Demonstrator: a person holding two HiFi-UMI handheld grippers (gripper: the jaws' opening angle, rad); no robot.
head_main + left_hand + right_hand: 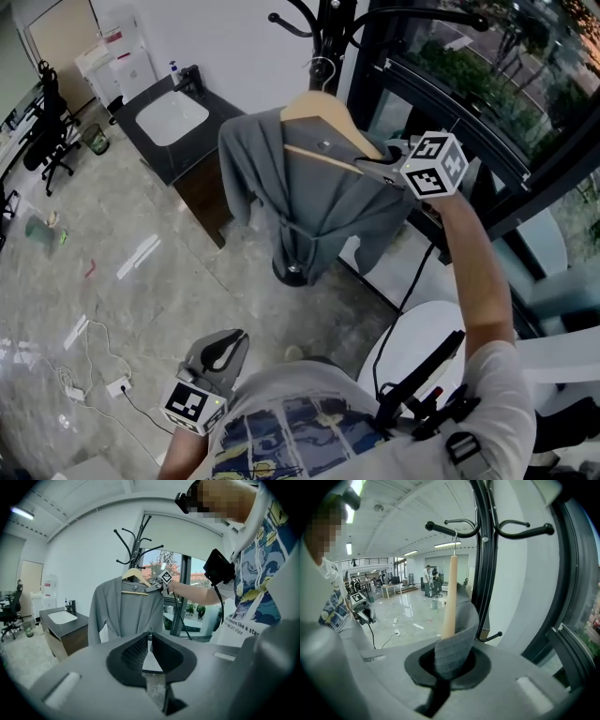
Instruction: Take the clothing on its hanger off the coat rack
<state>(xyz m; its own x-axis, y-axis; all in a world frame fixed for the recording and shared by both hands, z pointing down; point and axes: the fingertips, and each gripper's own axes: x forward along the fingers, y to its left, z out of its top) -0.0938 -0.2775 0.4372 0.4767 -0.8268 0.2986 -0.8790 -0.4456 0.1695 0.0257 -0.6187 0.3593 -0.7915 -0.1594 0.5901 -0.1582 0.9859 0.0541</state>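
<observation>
The right gripper (366, 167) pinches the grey garment (309, 202) at the right end of its hanger (323, 117), hook not yet off the coat rack (485, 550) (that lift remains), while the left gripper (225, 349) hangs closed, empty, near left.

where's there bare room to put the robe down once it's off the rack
Bare floor below the sink counter, between the cables and the coat rack base. Crowded at the rack's right, where the window frame stands close.
</observation>
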